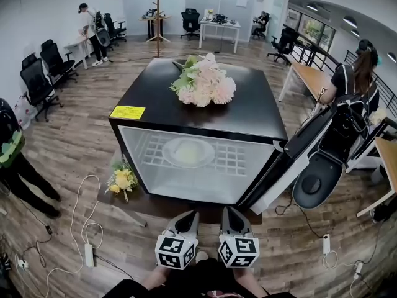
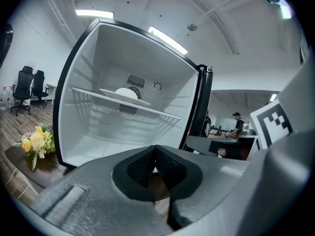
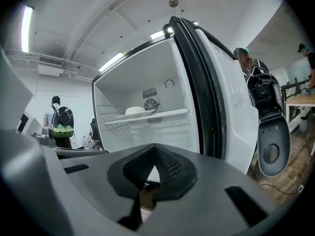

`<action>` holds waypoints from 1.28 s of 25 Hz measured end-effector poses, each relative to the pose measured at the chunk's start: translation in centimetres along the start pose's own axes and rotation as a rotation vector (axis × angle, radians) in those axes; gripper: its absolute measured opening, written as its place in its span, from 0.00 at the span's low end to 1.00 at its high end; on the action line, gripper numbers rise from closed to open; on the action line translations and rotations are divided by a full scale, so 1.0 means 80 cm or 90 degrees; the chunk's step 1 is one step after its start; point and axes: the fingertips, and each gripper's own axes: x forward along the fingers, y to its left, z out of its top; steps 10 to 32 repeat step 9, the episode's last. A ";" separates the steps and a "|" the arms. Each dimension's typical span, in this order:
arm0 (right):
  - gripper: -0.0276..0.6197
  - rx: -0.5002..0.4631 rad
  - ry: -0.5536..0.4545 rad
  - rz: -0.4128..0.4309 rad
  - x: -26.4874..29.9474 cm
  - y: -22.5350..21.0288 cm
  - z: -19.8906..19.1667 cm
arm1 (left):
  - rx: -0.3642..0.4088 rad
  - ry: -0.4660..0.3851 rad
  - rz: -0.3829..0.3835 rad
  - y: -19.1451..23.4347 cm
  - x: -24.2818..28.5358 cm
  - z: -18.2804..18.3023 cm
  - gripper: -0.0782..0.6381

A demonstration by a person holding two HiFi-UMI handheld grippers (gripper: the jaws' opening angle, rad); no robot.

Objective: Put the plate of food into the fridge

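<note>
The plate point(image 1: 188, 152) of food sits on the shelf point(image 1: 232, 160) inside the fridge point(image 1: 248, 113), its door point(image 1: 291, 160) open. The left tool point(image 1: 189, 216) and right tool point(image 1: 231, 213), jaws together and empty, hover before it. Flowers point(image 1: 203, 82) lie on the fridge top; the floor point(image 1: 80, 141) is wood

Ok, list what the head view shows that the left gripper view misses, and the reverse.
Head view only: the pink bouquet lying on top of the fridge, and the yellow sticker on its top. Left gripper view only: the vent on the fridge's back wall, and the left gripper shut with nothing in it. Both: the open fridge, the plate on its wire shelf, and the yellow flowers beside it.
</note>
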 end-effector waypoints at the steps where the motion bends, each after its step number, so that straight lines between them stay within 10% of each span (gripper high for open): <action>1: 0.05 -0.001 0.000 0.001 0.002 -0.001 -0.001 | 0.002 0.001 0.003 0.002 0.002 -0.001 0.12; 32: 0.05 -0.006 0.007 0.004 0.020 -0.009 -0.003 | 0.012 0.003 0.009 0.006 0.020 -0.003 0.12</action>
